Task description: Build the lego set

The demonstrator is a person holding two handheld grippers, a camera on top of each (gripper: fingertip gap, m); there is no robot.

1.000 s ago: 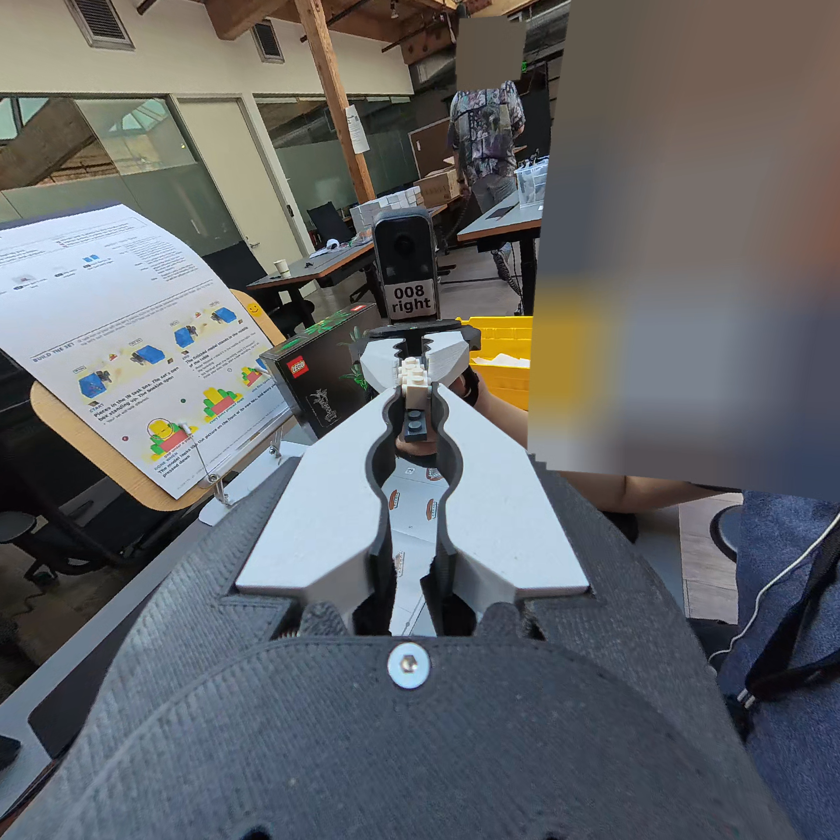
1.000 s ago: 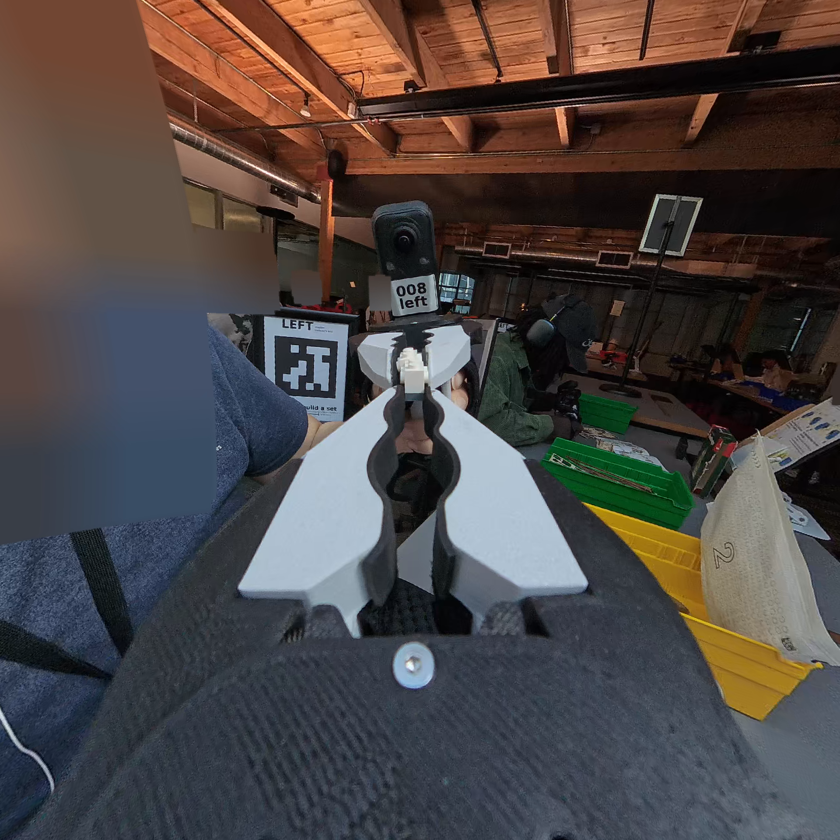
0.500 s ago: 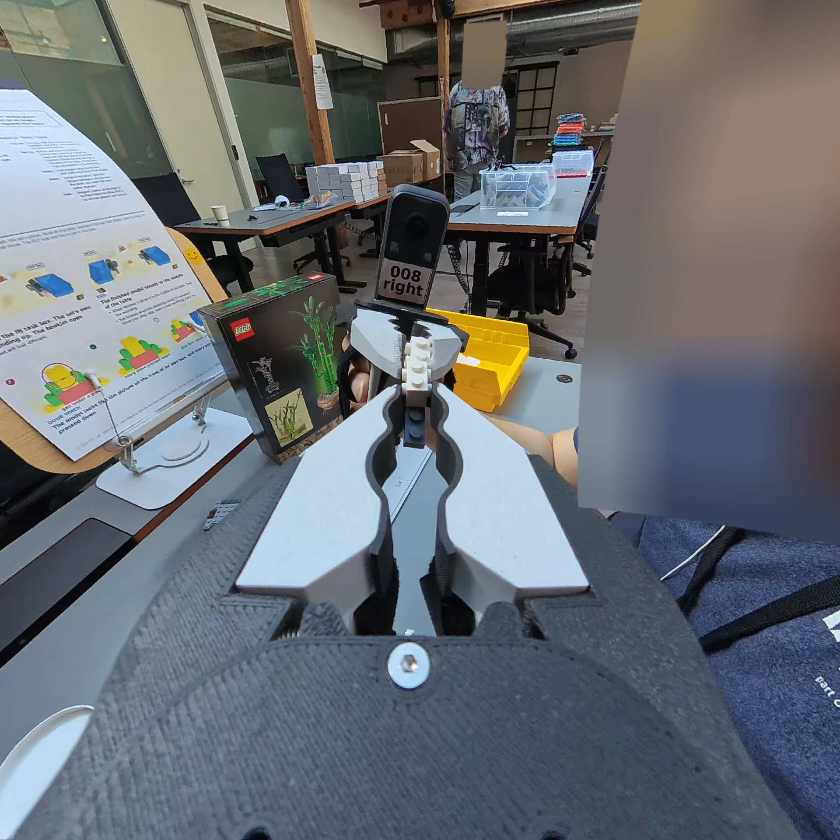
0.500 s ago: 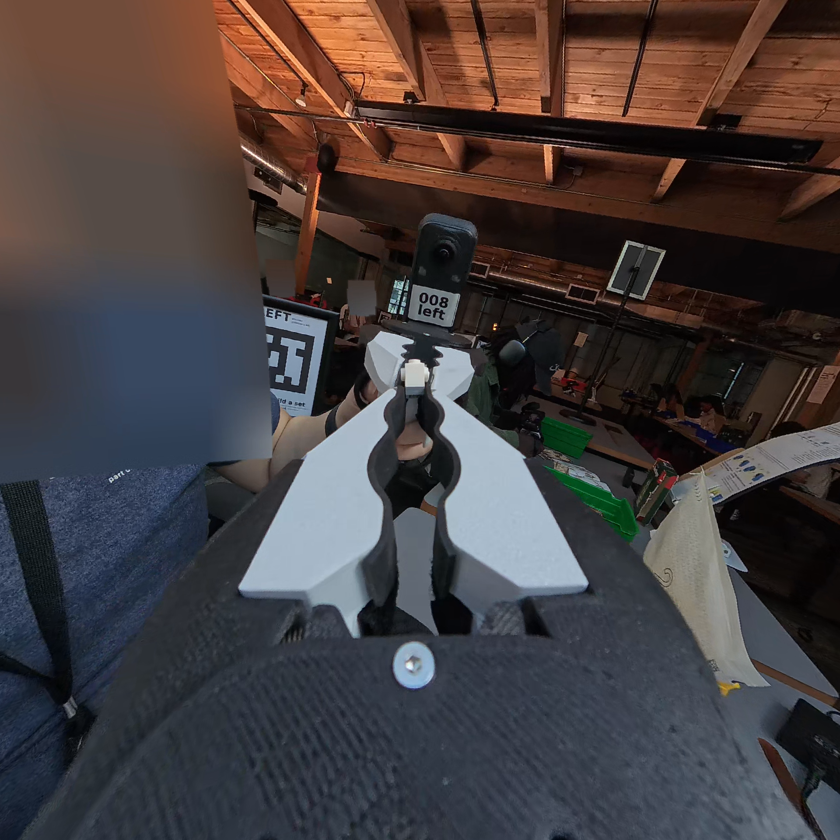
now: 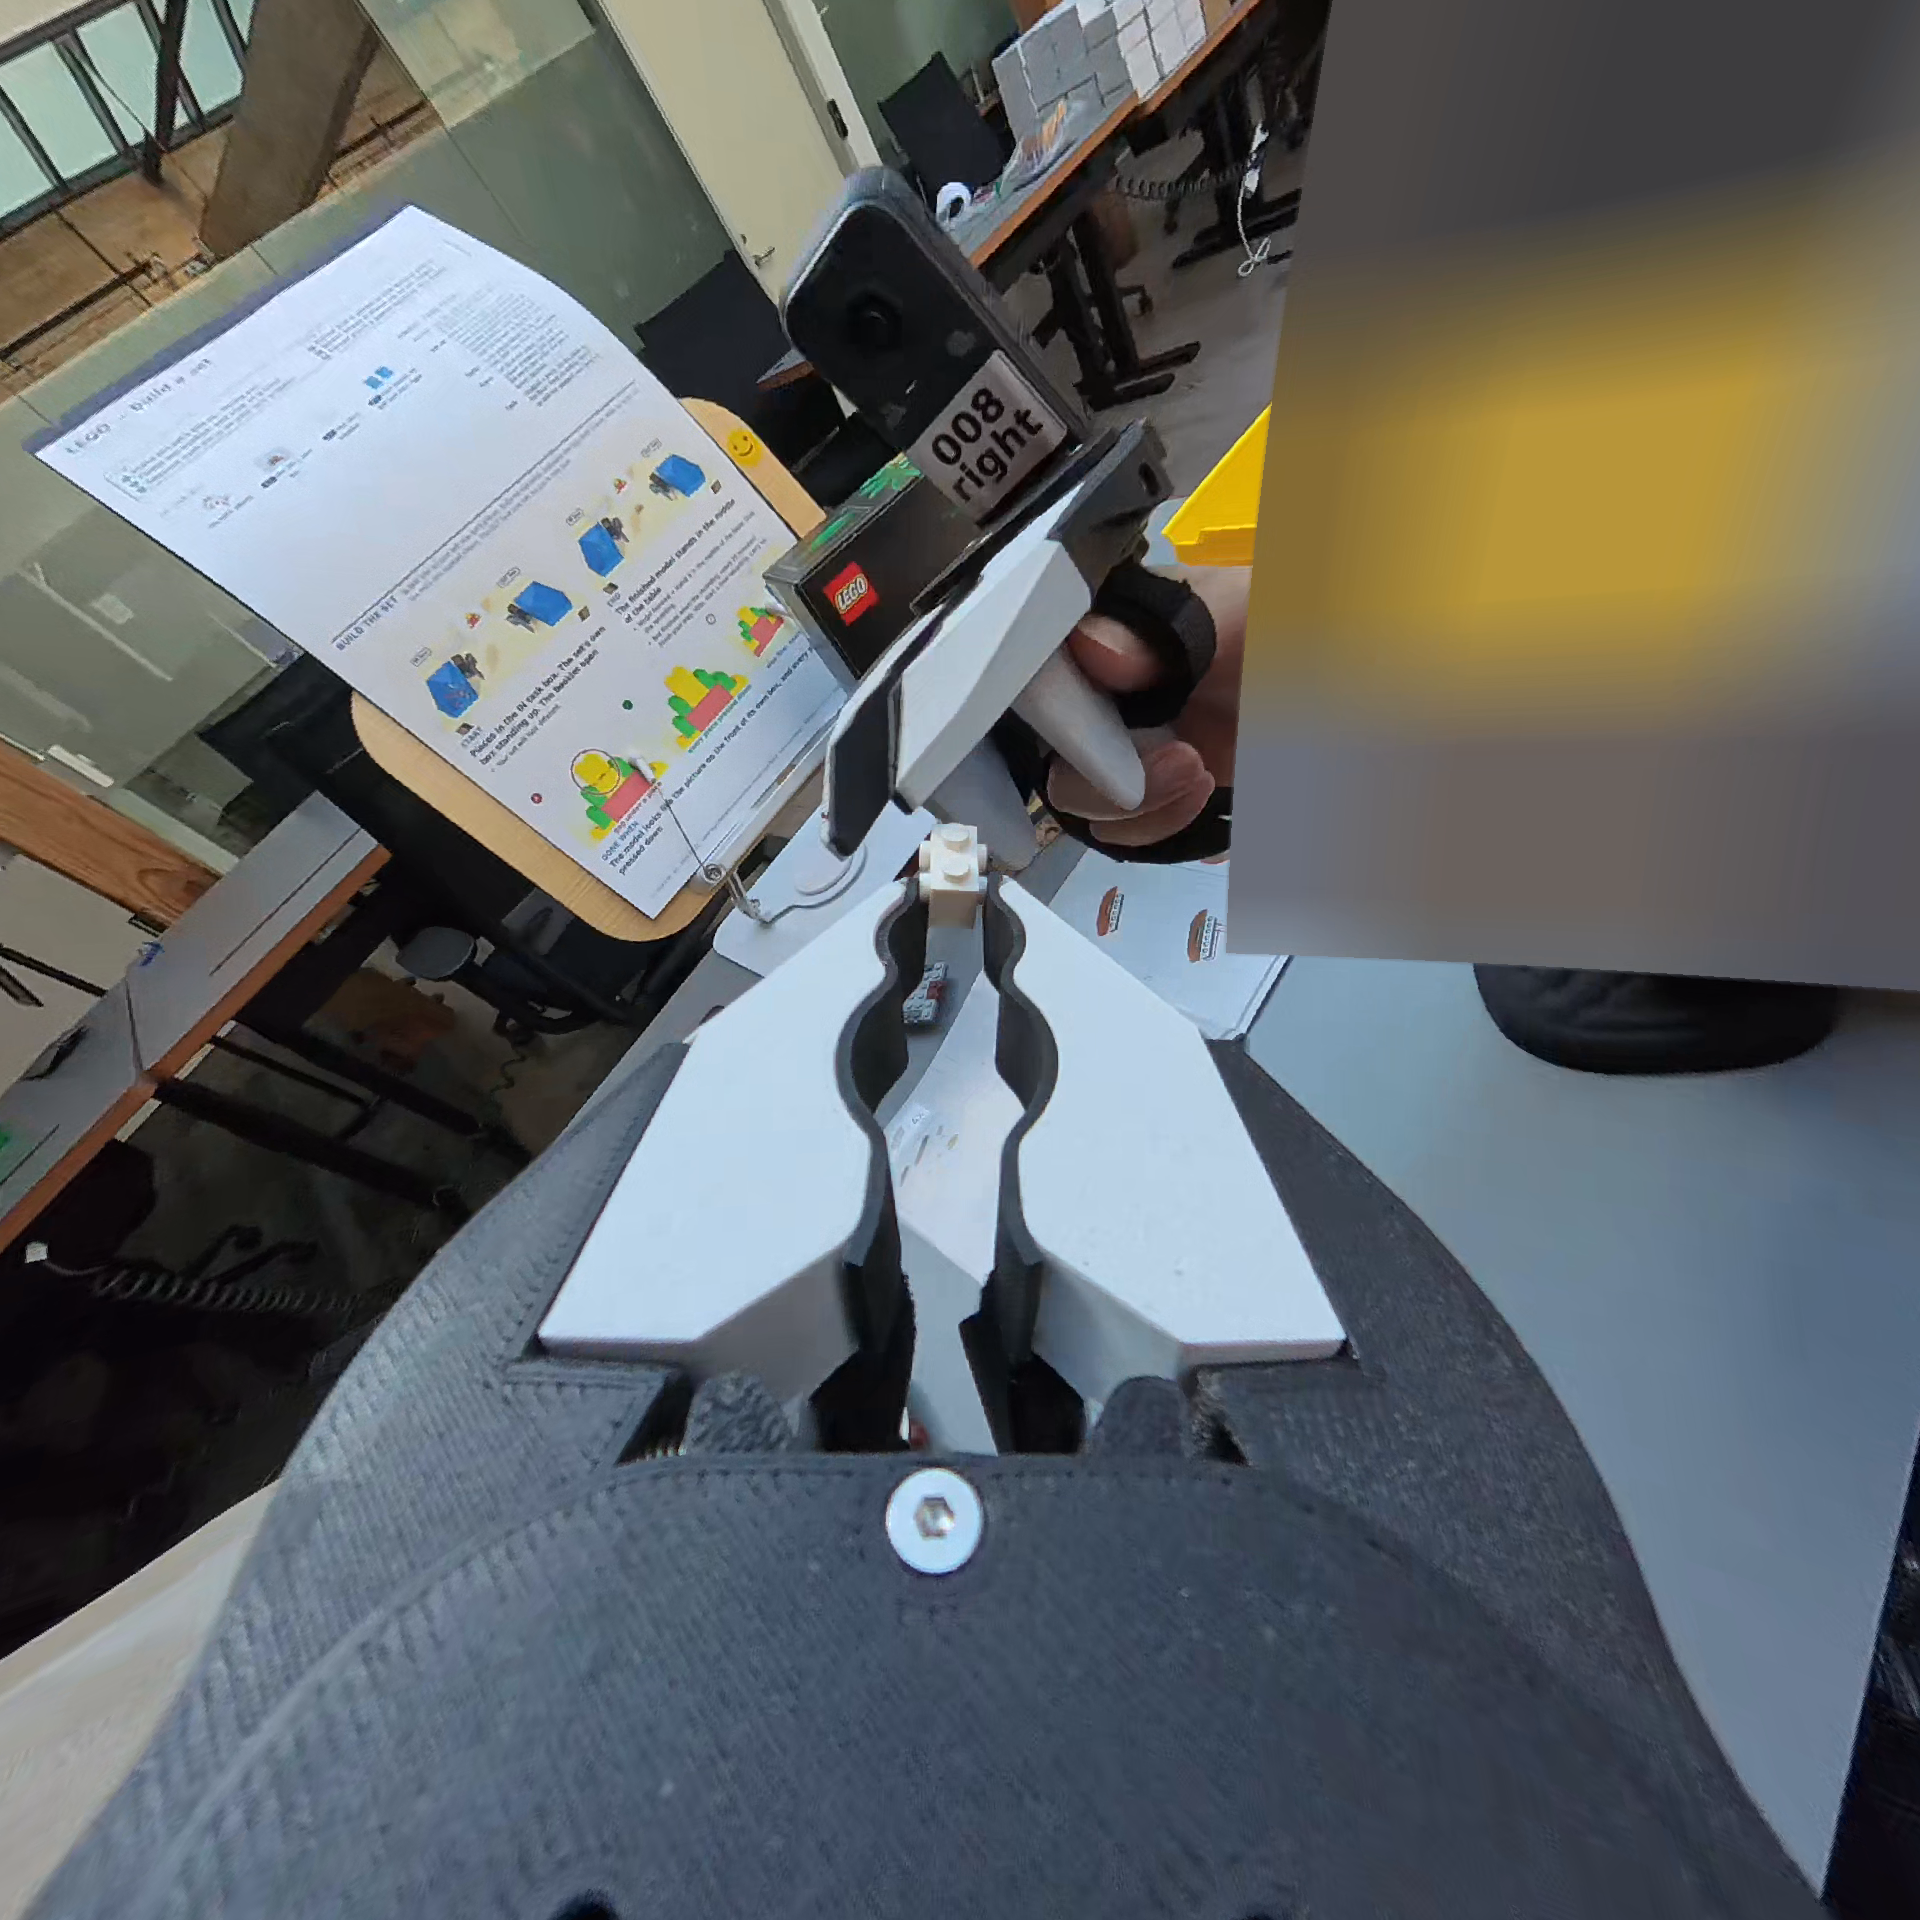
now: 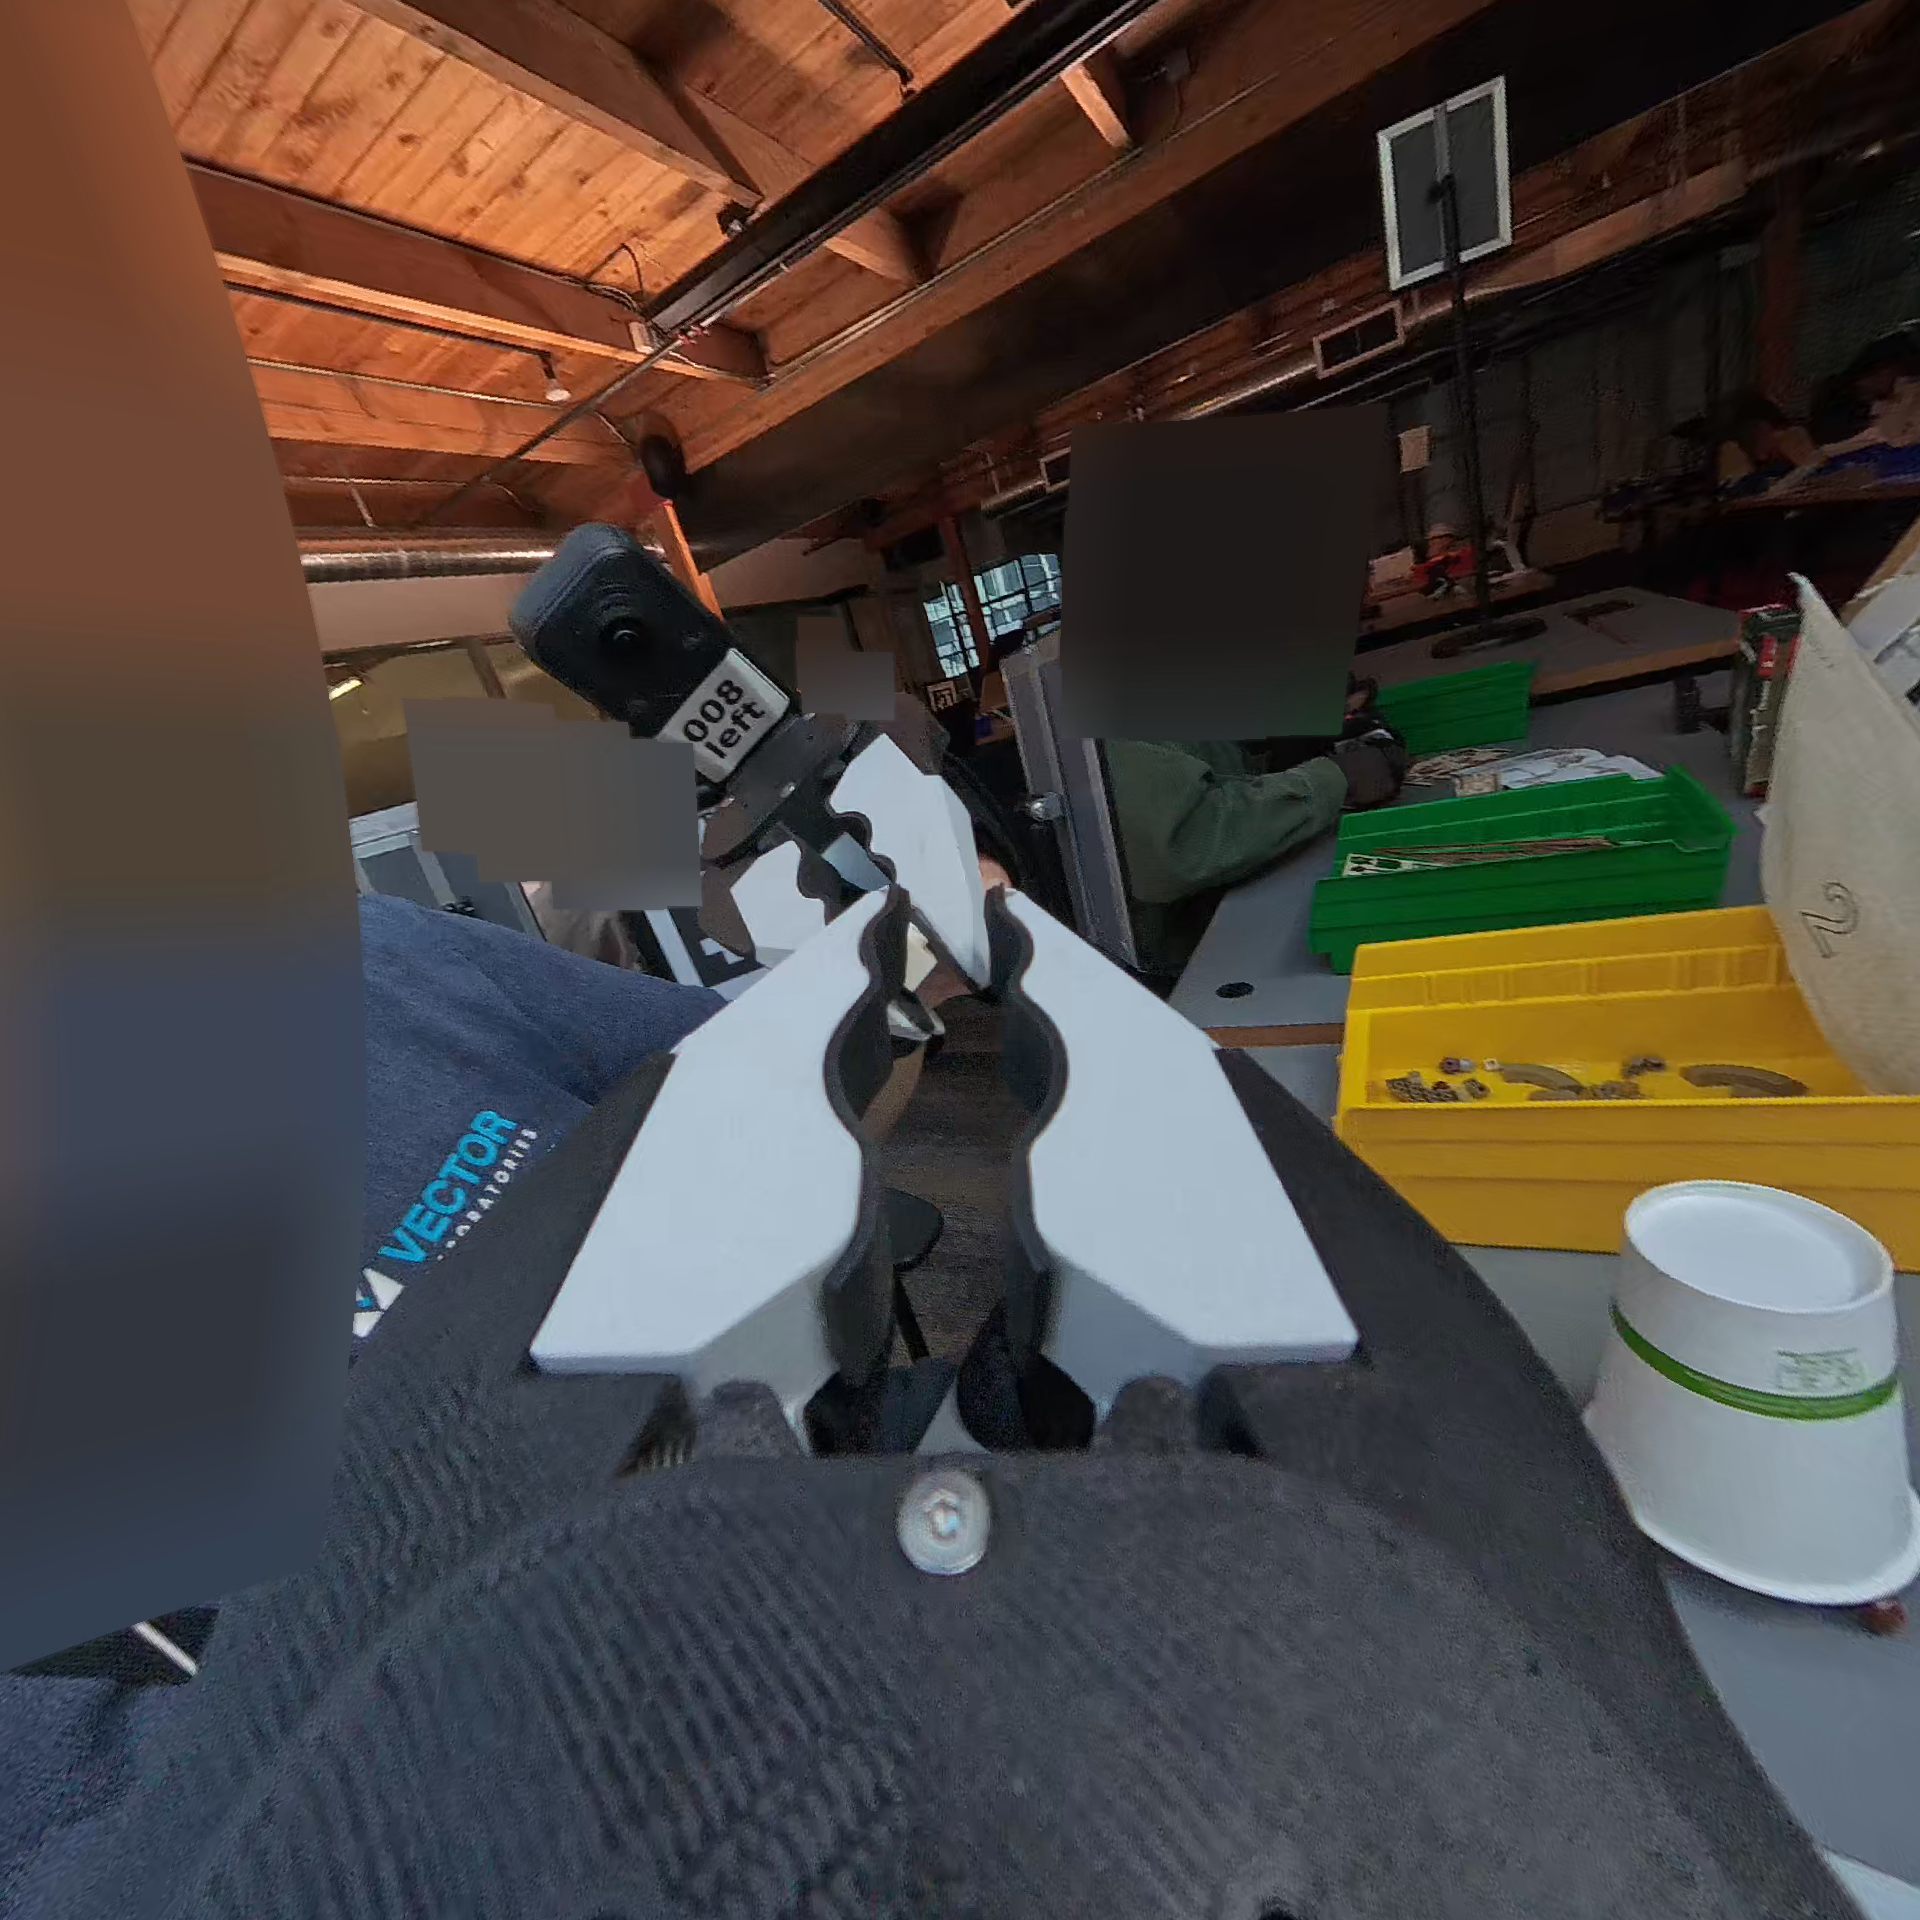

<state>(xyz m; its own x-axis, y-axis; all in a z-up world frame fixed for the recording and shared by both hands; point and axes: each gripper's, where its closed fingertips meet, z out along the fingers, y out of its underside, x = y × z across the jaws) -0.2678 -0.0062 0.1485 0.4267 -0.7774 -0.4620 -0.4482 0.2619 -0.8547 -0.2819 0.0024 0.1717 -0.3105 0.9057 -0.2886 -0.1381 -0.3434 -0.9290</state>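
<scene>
Your left claw [image 5: 954, 896] pinches a small white Lego piece [image 5: 952, 871] tight at its tips, so the piece sticks out at 12 o'clock, ready to join. It looks creamy, with 2 round bumps showing. Your right claw [image 6: 940, 920] is a little apart and holds nothing. More tiny brown parts wait in the yellow bin [image 6: 1558, 1153] at 3 o'clock.

Each tilted wrist camera looks along its fingers [image 5: 1091, 1122], apparently facing the other's.

Left gripper [image 5: 951, 894] pinching white lego piece [image 5: 953, 876] at tips.
</scene>
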